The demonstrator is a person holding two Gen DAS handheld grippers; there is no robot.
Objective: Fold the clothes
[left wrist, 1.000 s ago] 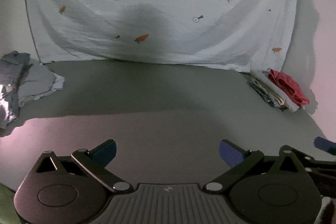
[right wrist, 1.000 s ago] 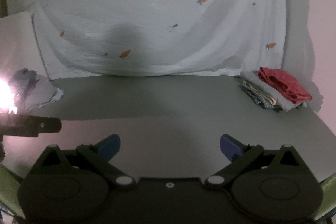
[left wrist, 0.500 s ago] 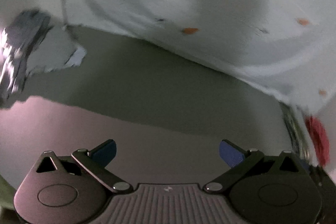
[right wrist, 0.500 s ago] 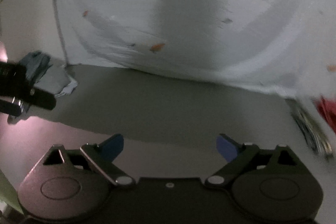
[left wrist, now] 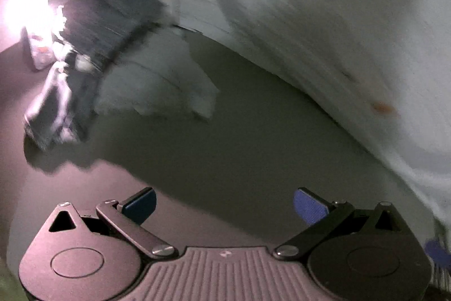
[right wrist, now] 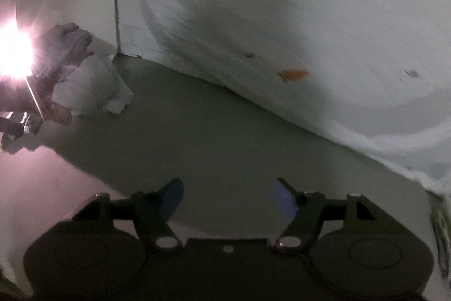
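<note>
Clothes pile (left wrist: 93,52) far left — well beyond left gripper (left wrist: 224,206), blurred

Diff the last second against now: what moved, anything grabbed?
Both views have swung left toward the pile of unfolded clothes, which now looks larger and nearer in the left wrist view; the folded stack with the red item has slid out of view at the right. The left gripper and right gripper both remain open and empty; nothing was grabbed or released. The carrot-print sheet and the grey table look unchanged.
</note>
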